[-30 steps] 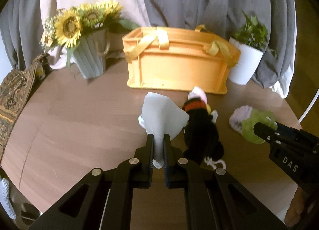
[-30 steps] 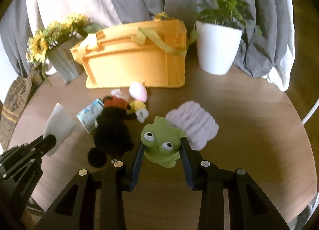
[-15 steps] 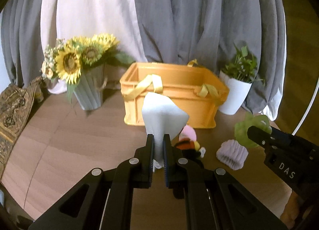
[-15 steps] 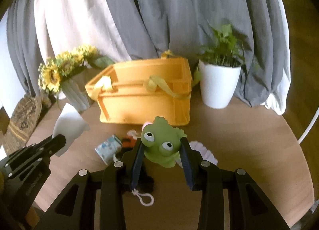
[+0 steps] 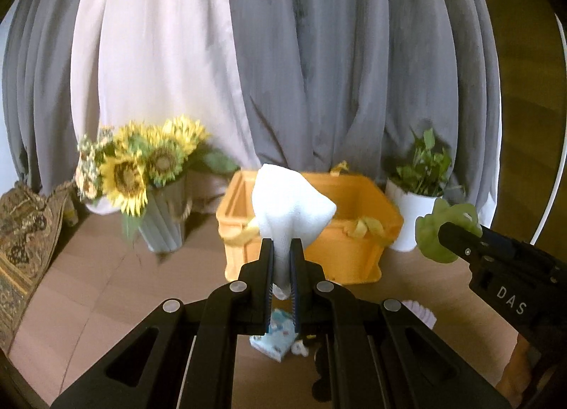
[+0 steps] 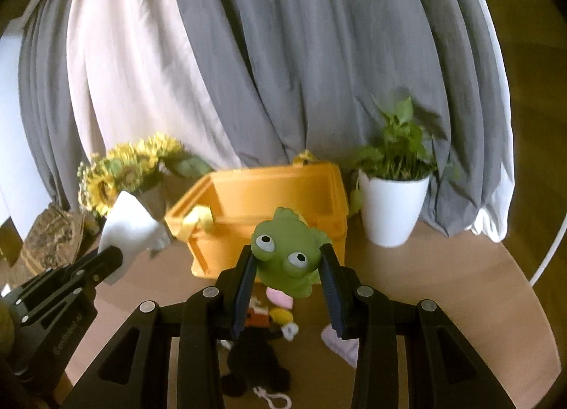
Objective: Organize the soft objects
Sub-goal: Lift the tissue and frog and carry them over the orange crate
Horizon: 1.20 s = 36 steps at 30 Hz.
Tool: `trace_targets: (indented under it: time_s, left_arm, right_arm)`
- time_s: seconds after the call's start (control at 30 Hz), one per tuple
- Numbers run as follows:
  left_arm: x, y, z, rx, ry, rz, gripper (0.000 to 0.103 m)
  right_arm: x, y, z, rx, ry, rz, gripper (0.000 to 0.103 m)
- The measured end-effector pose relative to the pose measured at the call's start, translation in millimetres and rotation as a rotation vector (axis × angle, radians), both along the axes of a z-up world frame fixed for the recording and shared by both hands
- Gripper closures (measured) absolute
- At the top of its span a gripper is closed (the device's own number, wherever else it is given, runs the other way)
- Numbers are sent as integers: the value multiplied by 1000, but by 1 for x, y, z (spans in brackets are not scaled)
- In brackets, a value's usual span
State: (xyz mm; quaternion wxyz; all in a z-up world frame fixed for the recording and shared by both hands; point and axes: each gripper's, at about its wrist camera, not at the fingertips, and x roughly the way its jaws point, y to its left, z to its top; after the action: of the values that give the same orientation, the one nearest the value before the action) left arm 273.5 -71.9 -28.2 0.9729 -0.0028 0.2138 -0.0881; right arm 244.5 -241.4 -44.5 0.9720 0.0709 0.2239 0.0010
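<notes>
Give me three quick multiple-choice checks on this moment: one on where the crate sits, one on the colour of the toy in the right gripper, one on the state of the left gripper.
1. The orange crate stands:
A. between the sunflower vase and the white plant pot
B. on the floor
C. left of the vase

2. The frog toy in the right gripper is:
A. pink
B. green
C. black

3. The left gripper is:
A. wide open, empty
B. out of view
C. shut on a white cloth

Answers: 1 A, vase to its left and pot to its right on the table; 2 B, green body between the fingers; 3 C, cloth pinched and fanning out above the fingers.
</notes>
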Motion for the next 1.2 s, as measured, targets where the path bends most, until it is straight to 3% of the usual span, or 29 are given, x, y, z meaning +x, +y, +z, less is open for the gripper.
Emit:
trace_targets:
  time_s: [0.73, 1.2]
  left_arm:
    - [54, 1, 36, 5, -139, -24, 93]
    - [114, -8, 33, 14, -121, -34, 93]
  right_arm:
    - [52, 2, 40, -4, -134, -19, 66]
    - [108, -4, 41, -23, -130, -21, 66]
